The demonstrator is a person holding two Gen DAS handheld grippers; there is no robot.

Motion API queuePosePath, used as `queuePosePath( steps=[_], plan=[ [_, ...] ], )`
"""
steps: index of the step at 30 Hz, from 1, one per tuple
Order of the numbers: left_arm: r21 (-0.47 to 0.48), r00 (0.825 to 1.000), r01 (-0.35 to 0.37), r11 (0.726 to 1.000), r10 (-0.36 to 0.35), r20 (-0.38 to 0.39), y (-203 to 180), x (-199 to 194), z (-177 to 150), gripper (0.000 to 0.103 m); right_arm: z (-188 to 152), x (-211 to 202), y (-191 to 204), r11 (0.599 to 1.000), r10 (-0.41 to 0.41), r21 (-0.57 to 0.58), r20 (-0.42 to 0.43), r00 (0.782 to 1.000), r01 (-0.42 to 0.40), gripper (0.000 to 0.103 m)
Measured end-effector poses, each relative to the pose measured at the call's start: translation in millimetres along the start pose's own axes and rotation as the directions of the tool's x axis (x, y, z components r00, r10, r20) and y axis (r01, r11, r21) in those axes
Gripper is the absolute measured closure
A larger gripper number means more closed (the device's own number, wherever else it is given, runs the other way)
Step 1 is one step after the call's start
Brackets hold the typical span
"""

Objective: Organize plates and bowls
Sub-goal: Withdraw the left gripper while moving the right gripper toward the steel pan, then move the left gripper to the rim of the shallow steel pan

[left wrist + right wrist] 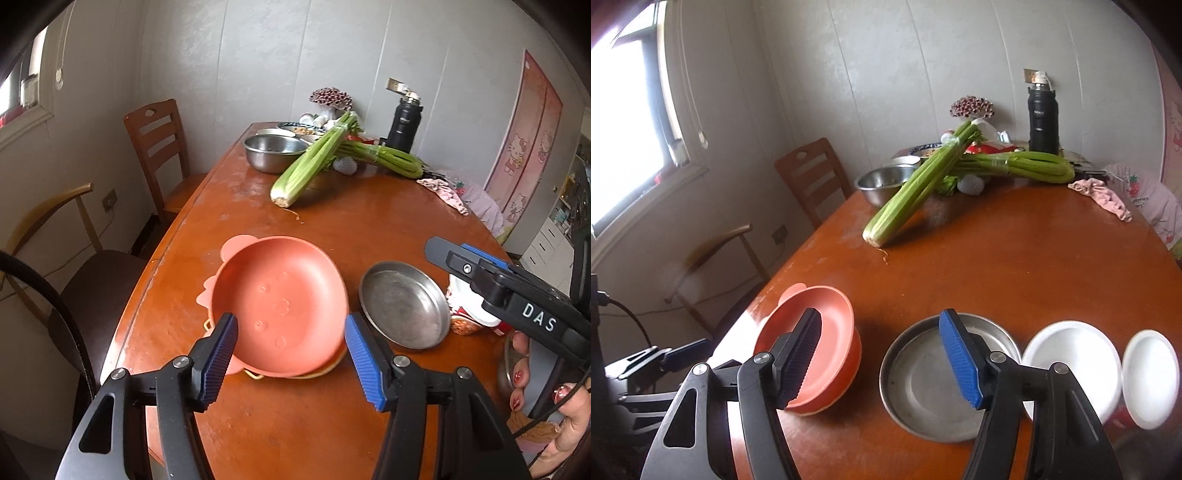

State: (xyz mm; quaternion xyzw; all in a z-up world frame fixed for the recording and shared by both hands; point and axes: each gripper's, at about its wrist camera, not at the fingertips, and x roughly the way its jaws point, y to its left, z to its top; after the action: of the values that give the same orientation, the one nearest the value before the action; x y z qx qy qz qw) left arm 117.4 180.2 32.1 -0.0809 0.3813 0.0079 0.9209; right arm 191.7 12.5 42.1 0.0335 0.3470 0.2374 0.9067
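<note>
Flanking pink plate: steel plate, celery.

Worktop: glossy reddish-brown wood, scuffed near its edge. Pink bowl between the left claw's ribbed blue pads: matt, smooth plastic. Metal plate under the right claw: dull, scratched steel. White dishes right of it: smooth, glossy. Far metal bowl: brushed steel.
</note>
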Motion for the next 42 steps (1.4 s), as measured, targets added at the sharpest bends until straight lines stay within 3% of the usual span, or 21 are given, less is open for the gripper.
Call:
queuePosePath(
  steps=[11, 20, 32, 42],
  plan=[
    [0.034, 0.999, 0.012, 0.999, -0.013, 0.042, -24.0, -28.8, -9.2, 0.043, -19.0, -46.3, 1.7, 1.000, 0.020, -0.010, 0.015, 1.000, -0.020, 0.035],
    [0.104, 0.999, 0.019, 0.994, -0.024, 0.048, -61.2, -35.5, -6.9, 0.043, -34.8, -73.1, -36.8, 0.998, -0.005, 0.058, 0.008, 1.000, 0.005, 0.034],
    [0.156, 0.998, 0.035, 0.987, -0.027, -0.053, -87.6, 13.3, 1.0, 0.043, -57.3, -69.1, -78.7, 0.983, 0.017, 0.183, -0.076, 0.997, -0.003, 0.034],
    [0.163, 0.993, 0.076, 0.984, -0.060, -0.101, -85.8, 47.4, 25.0, 0.043, -69.9, -36.6, -73.8, 0.974, 0.053, 0.225, -0.202, 0.978, -0.007, 0.034]
  ],
)
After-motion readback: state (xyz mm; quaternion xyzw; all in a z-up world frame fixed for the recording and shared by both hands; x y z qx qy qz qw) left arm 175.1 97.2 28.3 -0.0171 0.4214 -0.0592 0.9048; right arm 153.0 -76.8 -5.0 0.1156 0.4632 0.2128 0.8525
